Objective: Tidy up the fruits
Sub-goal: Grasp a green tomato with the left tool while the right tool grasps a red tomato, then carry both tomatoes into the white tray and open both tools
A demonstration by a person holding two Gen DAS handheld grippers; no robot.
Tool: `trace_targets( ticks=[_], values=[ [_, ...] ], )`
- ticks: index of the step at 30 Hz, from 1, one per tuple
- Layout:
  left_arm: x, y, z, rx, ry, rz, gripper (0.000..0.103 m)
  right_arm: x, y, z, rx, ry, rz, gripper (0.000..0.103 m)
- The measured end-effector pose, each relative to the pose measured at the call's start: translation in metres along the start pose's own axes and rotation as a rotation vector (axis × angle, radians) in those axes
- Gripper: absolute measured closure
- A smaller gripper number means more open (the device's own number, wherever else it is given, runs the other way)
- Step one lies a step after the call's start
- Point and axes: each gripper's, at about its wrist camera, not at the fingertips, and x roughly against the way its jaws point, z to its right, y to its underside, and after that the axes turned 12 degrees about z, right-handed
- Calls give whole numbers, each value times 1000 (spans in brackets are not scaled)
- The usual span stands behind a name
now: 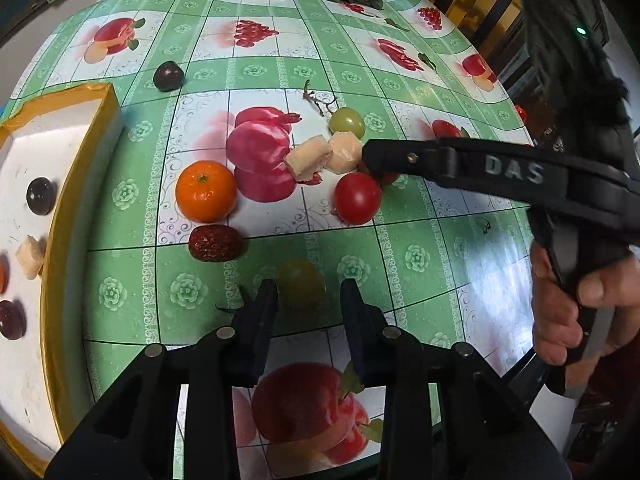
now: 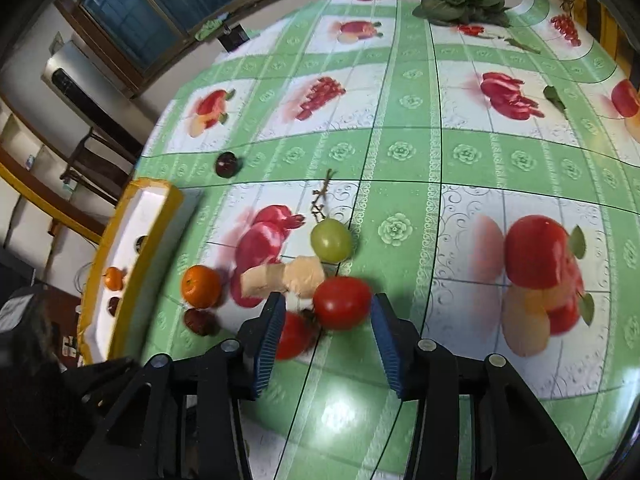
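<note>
Orange mandarin [image 1: 205,191], red tomato [image 1: 357,198], wrinkled jujube [image 1: 214,243], green grapes [image 1: 347,122] loose on surface; dark plums in yellow-rimmed tray [image 1: 76,100].

Left gripper [image 1: 308,292] closing around a pale green grape [image 1: 301,282] on a green-and-white fruit-print tablecloth [image 1: 416,256].

At centre lie a round orange mandarin [image 1: 205,191], a wrinkled dark red date [image 1: 213,243], a red cherry tomato [image 1: 357,197], two pale tan fruit chunks [image 1: 324,154] and a second green grape [image 1: 347,122]. The right gripper's black finger [image 1: 404,156] reaches in from the right, held by a hand [image 1: 576,304]. A yellow-rimmed white tray [image 1: 52,264] at left holds dark plums and a tan chunk.
</note>
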Motion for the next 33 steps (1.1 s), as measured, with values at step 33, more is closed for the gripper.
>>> trace_targets(
  ticks=[33],
  values=[
    [48,-21,-35,3,16,98,81,35,-7,-43,87,78,96,71]
  ],
)
